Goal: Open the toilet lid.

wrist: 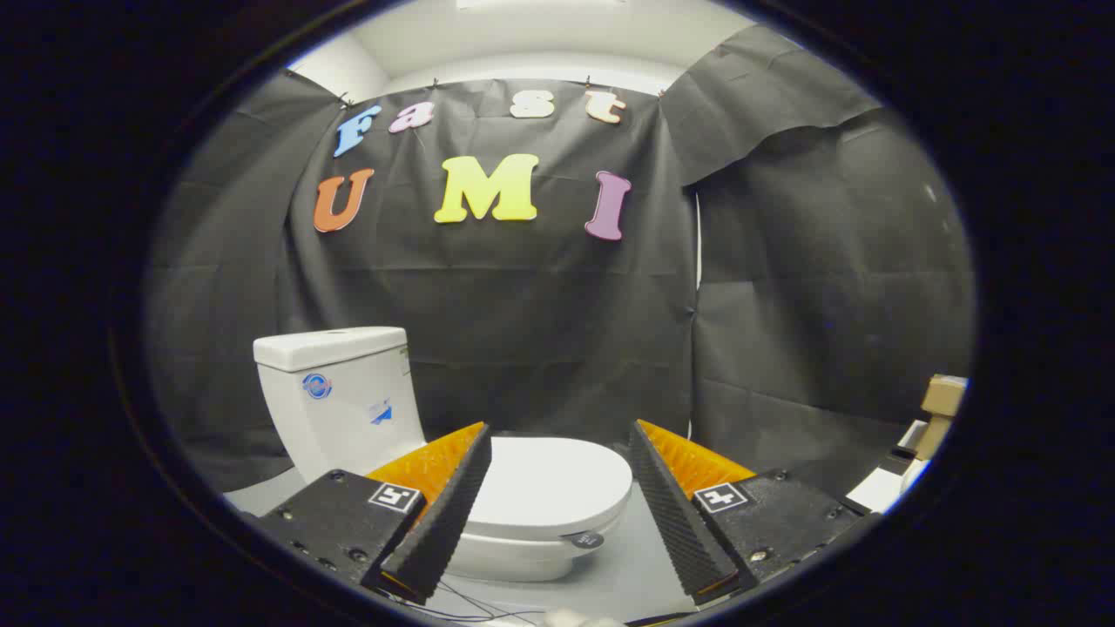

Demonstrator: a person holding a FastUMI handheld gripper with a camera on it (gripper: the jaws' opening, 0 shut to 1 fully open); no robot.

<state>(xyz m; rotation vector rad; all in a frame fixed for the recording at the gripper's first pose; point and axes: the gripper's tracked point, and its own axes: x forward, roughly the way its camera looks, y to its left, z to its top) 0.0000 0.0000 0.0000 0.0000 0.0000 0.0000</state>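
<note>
Holding your gripper point(557, 440) with its fingers wide apart, you face the toilet lid point(544, 483), shut flat just ahead.

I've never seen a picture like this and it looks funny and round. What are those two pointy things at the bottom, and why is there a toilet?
The picture comes from a small camera that rides on a hand-held gripper, a tool with two fingers that a person carries. The lens bends everything, so the picture looks round. The two pointy things are those fingers, seen from behind. They stand wide apart and hold nothing.

Just ahead of them, showing between the fingers, is a white toilet standing on a grey floor. Its lid is down, lying flat. Behind the lid rises the water tank. The job is to lift that lid, and it has not been touched yet.

Black cloth hangs all around as the wall of the booth. Off to one side sits a small cardboard box.
</note>
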